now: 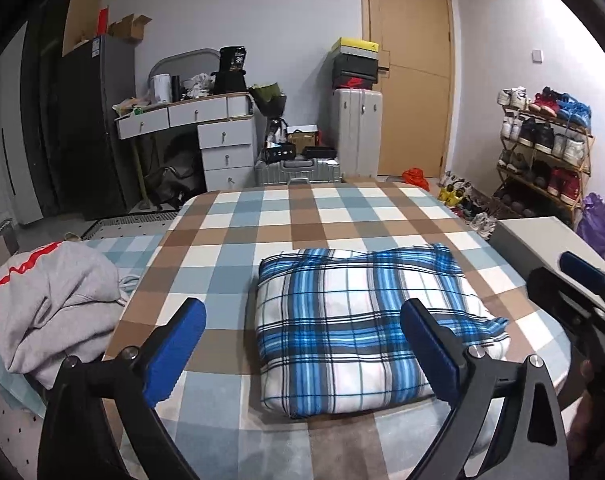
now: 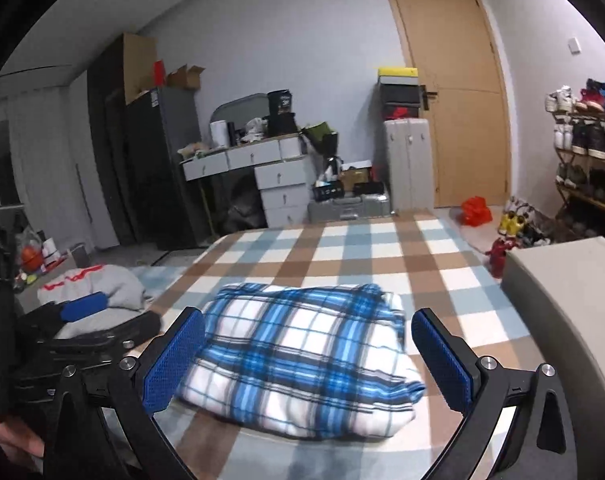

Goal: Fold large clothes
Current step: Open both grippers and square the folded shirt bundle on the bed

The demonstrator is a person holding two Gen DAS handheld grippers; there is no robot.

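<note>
Now we see the folded blue plaid shirt (image 1: 366, 328) lying flat in the middle of the checked bed (image 1: 262, 224). Our left tongs (image 1: 302, 344) and right tongs (image 2: 308, 360) are both spread wide, pinching nothing. A gray hoodie (image 1: 50, 300) sits at nine o'clock.

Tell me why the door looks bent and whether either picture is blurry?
Both views are fisheye, so the door bows near the rim and the corners go black. The left wrist view shows the plaid folded garment crisply; the right wrist view shows it slightly smeared. Lighting is even and dim, without glare.
</note>
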